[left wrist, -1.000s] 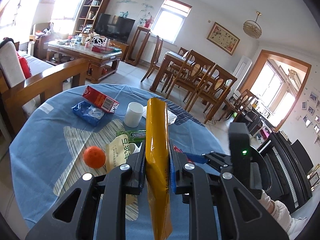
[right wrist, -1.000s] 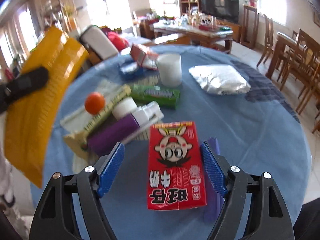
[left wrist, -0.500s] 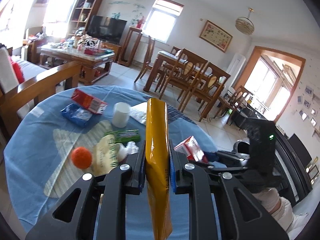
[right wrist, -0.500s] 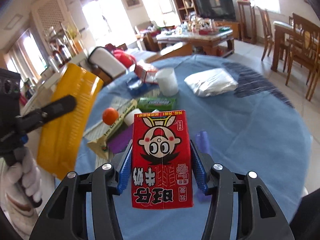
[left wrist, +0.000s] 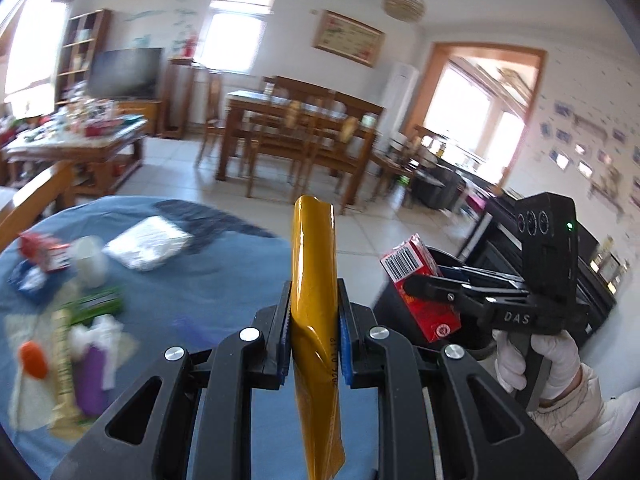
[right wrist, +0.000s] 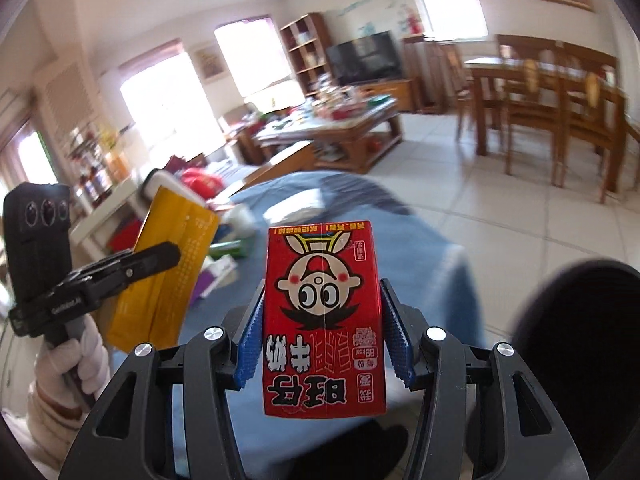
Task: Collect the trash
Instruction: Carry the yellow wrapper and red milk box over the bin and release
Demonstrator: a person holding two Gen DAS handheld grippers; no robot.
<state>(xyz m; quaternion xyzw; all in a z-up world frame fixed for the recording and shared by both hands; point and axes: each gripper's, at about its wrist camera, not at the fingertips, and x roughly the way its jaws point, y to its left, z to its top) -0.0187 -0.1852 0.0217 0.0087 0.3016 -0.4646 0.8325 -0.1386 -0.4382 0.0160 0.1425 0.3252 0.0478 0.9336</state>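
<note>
My left gripper [left wrist: 313, 316] is shut on a yellow snack packet [left wrist: 314, 280] and holds it upright in the air above the blue table [left wrist: 224, 272]. It also shows in the right wrist view [right wrist: 168, 276]. My right gripper [right wrist: 322, 344] is shut on a red milk carton [right wrist: 323, 320], lifted off the table. The carton shows in the left wrist view [left wrist: 420, 288], at the table's right edge, in front of a black bin [left wrist: 444, 260]. The bin's rim [right wrist: 580, 320] is at the right of the right wrist view.
More trash lies on the table's left part: a foil bag [left wrist: 148, 240], a white cup [left wrist: 90, 262], a green box [left wrist: 96, 306], a purple bottle [left wrist: 90, 372], an orange ball [left wrist: 34, 360], a red carton [left wrist: 42, 250]. Dining chairs [left wrist: 296, 140] stand beyond.
Both grippers have swung right, away from the table's middle. My right gripper closed on the red carton, lifted it and carried it towards the black bin.
</note>
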